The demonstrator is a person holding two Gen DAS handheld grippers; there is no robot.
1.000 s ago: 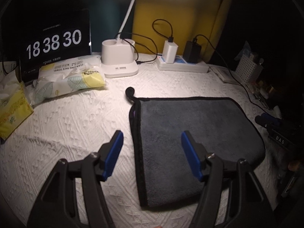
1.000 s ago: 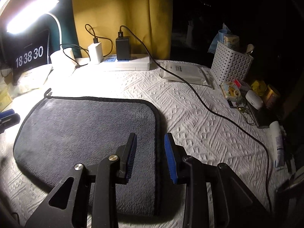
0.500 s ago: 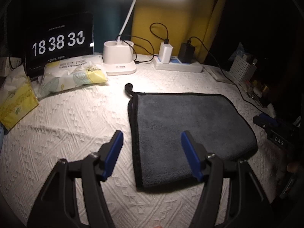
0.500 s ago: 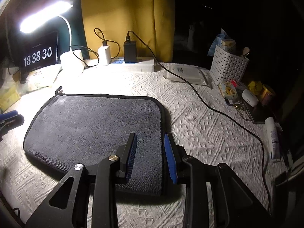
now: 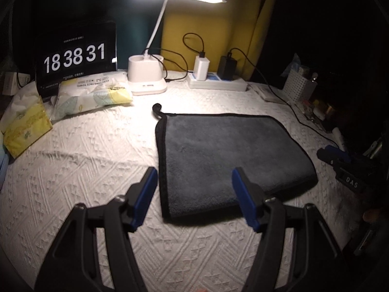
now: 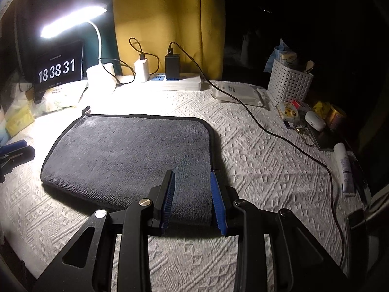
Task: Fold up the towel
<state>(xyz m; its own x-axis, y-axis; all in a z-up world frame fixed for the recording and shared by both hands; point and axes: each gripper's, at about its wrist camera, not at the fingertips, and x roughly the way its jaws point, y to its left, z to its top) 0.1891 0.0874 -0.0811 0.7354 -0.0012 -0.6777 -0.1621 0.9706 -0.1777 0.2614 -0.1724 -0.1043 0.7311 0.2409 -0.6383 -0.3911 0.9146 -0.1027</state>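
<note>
Under lamplight, our white-quilted table (image 5: pixel 80 160) carries the grey towel (image 5: pixel 226 153), folded flat beneath the lamp (image 5: pixel 148 77). Both grippers, left (image 5: pixel 194 194) and right (image 6: pixel 192 199), hover open, empty. Soft, limp; we'd pinch its bound corners.

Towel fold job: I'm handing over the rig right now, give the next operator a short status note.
Left gripper: open, holding nothing, hovering above the near left corner of the grey towel.
Right gripper: open, holding nothing, above the towel's near right corner.
Towel: lies flat on the white bedspread, hanging loop at the far left corner. The rounded near edge suggests one fold is already made; I cannot confirm the layers.
Left to do: probably grip the corners for a further fold, or stop if one fold is enough.
</note>
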